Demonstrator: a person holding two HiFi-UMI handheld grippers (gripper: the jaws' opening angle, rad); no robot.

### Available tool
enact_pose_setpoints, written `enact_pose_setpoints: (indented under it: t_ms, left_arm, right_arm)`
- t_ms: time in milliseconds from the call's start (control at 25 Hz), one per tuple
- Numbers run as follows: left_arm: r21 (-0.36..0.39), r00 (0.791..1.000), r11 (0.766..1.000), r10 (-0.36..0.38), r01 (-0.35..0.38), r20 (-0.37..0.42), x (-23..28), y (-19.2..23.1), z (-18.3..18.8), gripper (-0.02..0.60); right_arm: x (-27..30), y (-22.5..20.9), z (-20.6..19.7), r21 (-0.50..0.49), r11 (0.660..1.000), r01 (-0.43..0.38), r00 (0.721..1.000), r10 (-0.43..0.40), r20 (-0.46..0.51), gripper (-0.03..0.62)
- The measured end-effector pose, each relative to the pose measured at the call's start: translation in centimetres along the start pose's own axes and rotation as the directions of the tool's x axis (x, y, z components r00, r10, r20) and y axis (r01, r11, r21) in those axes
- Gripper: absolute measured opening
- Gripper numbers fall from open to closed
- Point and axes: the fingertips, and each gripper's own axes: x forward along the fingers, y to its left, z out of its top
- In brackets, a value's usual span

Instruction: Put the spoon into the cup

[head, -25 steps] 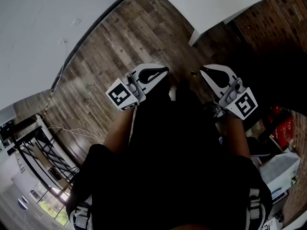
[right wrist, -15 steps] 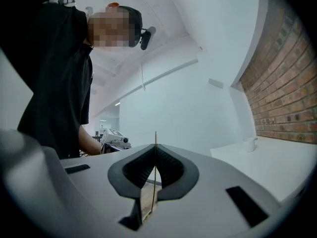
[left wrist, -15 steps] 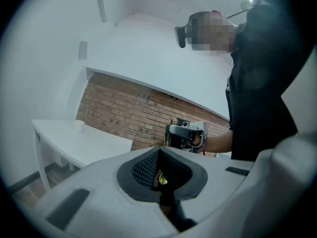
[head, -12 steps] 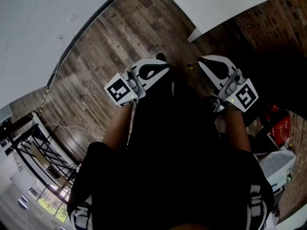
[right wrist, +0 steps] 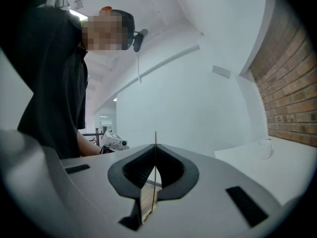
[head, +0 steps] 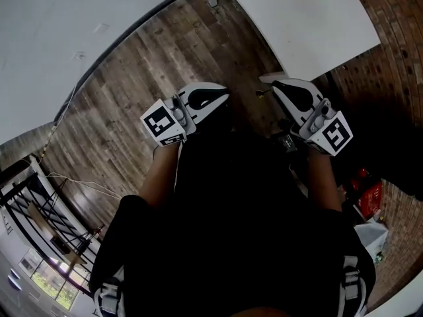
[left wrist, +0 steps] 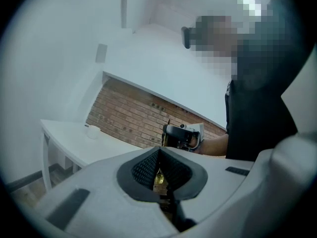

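My right gripper (right wrist: pixel 155 149) is shut on a thin gold spoon (right wrist: pixel 155 138), seen edge-on and sticking up past the jaw tips. In the head view the right gripper (head: pixel 273 84) is level in front of my body, with a gold glint of the spoon (head: pixel 260 92) at its tip. The left gripper (left wrist: pixel 158 150) (head: pixel 223 98) is shut, with nothing clearly held; a small yellow glint shows behind its pads. A white cup (left wrist: pixel 92 131) (right wrist: pixel 264 148) stands on the white table (left wrist: pixel 74 145) (head: pixel 297 18), well ahead of both grippers.
A brick wall (left wrist: pixel 133 118) runs behind the table. A wooden floor (head: pixel 132 91) lies below me, with a metal rack (head: pixel 39 216) and cables at lower left. Red items (head: pixel 367 197) sit at lower right.
Both grippers and I have moved toward the white table, which fills more of the head view's upper right. The jaws look the same as before.
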Motion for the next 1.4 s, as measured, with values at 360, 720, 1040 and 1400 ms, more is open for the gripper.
enact_pose_setpoints:
  t_ms: [360,720,1040,1400]
  left_arm:
    - [-0.002,1.0,1.0,-0.011,0.011,0.013,-2.9,7.3,2.7,0.017]
    - [0.002,0.999,0.999,-0.035,0.035,-0.03,-1.0,13.6,4.2,0.017]
    - [0.002,0.993,0.999,-0.049,0.049,-0.108,1.8,22.8,7.7,0.017]
    - [-0.031,0.98,0.996,-0.084,0.079,-0.182,4.6,32.1,10.9,0.017]
  right_arm:
    - [6.7,-3.7,1.8,0.033,0.999,0.022,0.999,-0.023,0.049,0.009]
    - [10.3,-10.6,2.5,0.039,0.999,0.02,0.995,-0.024,0.099,0.009]
    - [14.5,-20.8,3.5,0.08,0.996,0.028,0.985,-0.041,0.169,0.008]
    - [18.5,-30.7,4.9,0.114,0.992,0.051,0.982,-0.071,0.177,0.009]
